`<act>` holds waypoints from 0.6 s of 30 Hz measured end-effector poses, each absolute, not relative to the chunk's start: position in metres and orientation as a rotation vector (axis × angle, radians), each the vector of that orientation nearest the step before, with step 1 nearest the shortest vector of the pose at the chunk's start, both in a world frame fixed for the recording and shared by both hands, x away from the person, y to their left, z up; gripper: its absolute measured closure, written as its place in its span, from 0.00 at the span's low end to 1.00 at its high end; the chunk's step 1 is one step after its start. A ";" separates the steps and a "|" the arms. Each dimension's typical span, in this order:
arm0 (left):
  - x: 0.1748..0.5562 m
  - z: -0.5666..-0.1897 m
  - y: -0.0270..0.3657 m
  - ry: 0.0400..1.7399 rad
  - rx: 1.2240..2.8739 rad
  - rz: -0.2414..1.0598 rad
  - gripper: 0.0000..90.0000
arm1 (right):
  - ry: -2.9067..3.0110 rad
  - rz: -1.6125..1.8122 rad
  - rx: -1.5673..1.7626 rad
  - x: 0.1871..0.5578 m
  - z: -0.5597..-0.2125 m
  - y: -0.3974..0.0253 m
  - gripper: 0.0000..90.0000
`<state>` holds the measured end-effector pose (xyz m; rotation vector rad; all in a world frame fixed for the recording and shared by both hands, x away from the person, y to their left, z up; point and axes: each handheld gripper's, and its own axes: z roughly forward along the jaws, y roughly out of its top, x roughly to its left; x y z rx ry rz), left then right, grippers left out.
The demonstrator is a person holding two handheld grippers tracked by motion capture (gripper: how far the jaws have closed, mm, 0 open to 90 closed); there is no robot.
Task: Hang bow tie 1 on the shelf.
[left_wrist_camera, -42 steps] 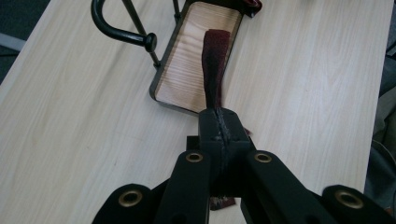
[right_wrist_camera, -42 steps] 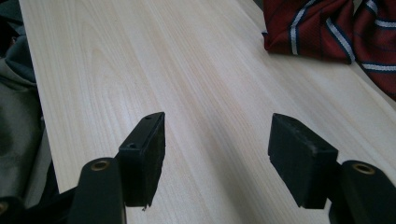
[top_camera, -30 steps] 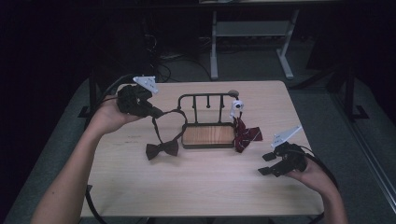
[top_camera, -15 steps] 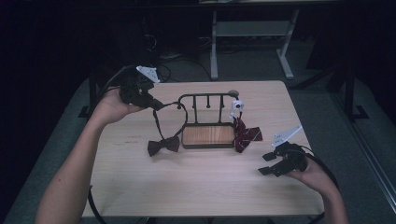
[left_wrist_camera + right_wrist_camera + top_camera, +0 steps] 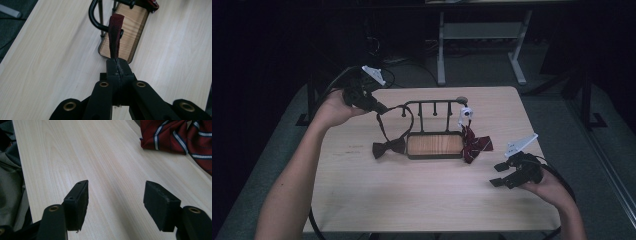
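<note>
At the far left of the surface (image 5: 362, 200), the left gripper (image 5: 379, 106) is raised over the back corner, its jaws clamped tight on the dark red strap (image 5: 115, 35) of a bow tie (image 5: 388, 147). In the high view the strap loops down from the jaws, swings past the left end of the stand (image 5: 434, 125), and ends at the dark bow, which lies on the wood just beside the stand's left edge. The left gripper view shows the strap rising straight out of the closed jaws, with the stand's black curved bar and wooden base behind it.

The stand sits near the middle of the surface: a black rail with pegs over a rectangular wooden tray base. A small white clip-like object (image 5: 464, 114) hangs at its right end; what it is cannot be told.

Against the stand's right side lies a striped red tie (image 5: 476, 143), red with pale stripes in the right gripper view.

At the near right, the right gripper (image 5: 500, 174) rests low over bare wood, jaws spread wide and holding nothing, well apart from the striped tie.
</note>
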<state>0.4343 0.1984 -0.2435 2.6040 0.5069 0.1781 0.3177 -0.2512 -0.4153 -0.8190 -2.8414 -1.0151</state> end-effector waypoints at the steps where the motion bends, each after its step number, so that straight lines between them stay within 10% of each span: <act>1: 0.435 -0.244 0.199 0.511 2.603 0.177 1.00 | -2.841 -1.015 -0.819 0.318 -0.415 -0.251 0.40; 18: 0.448 -0.248 0.194 0.545 2.645 0.184 0.99 | -2.842 -1.020 -0.811 0.318 -0.413 -0.251 0.41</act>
